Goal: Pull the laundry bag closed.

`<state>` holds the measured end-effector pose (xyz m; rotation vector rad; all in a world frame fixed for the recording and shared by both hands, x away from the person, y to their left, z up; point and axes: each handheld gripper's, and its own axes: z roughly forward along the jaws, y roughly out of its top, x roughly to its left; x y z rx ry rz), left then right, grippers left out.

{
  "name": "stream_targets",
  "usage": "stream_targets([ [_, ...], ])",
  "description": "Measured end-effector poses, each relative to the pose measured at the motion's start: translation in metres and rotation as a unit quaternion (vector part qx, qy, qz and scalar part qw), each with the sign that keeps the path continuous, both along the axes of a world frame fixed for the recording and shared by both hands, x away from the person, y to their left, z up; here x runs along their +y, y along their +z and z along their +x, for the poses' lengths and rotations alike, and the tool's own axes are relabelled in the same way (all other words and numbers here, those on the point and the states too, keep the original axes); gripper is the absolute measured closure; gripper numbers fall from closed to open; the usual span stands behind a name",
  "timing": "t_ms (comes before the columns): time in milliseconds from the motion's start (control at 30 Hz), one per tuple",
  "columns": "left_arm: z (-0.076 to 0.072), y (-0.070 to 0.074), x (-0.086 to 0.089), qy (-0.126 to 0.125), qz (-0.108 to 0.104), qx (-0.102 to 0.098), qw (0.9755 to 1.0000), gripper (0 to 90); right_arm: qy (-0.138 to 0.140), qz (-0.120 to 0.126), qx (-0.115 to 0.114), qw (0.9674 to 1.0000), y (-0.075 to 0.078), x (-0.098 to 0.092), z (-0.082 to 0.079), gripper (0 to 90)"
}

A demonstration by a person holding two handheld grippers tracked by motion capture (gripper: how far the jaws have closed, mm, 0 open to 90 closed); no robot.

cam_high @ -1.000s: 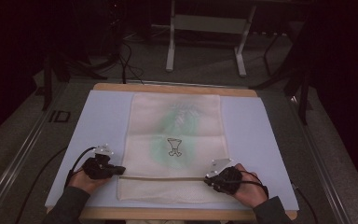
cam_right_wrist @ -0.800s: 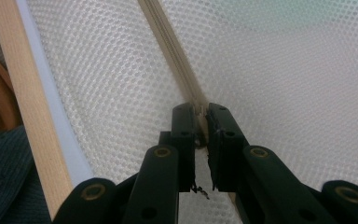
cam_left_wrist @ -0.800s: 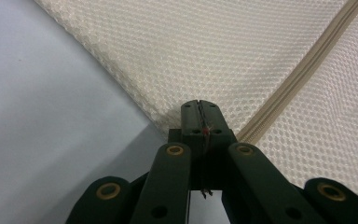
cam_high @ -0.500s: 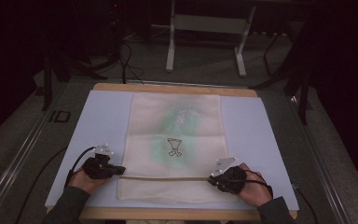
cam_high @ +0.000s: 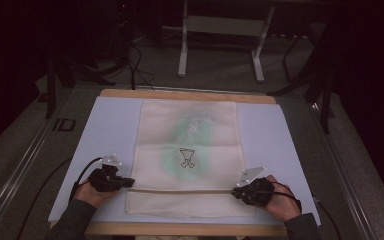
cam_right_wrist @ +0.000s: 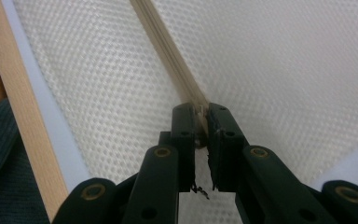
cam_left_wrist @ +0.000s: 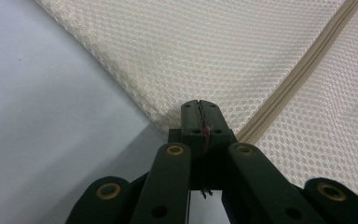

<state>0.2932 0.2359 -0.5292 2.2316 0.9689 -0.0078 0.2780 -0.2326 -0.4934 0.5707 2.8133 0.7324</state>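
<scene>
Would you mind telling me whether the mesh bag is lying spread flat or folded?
Spread flat: the mesh bag lies as one smooth rectangle on the blue mat, with its zipper running straight across near the front edge.

Cream mesh laundry bag (cam_left_wrist: 223, 51) reads as open-weave honeycomb cloth, matt; its zipper tape (cam_right_wrist: 168, 51) smooth woven beige; table edge (cam_right_wrist: 18, 121) pale bare wood; mat (cam_left_wrist: 37, 126) smooth, matt.

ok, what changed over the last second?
The right tool, shut on the zipper of the mesh bag, slid a little to the right along the zipper line, toward the bag's right edge. The left tool stayed shut on the bag's left edge. The bag lies flat as before.
</scene>
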Motion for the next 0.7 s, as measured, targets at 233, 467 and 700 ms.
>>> stream_targets([
  [233, 0.0, 0.0, 0.0, 0.0, 0.0, 0.0, 1.0, 90.0, -0.016, 0.004, 0.01, 0.9998, -0.004, -0.015, 0.003, 82.0],
  [467, 0.0, 0.0, 0.0, 0.001, -0.001, 0.0, 1.0, 90.0, -0.04, 0.016, 0.024, 0.9988, -0.008, -0.037, 0.005, 82.0],
  [700, -0.001, 0.0, -0.001, -0.001, 0.004, -0.004, 1.0, 90.0, -0.041, 0.027, 0.034, 0.9982, -0.009, -0.039, 0.007, 81.2],
])
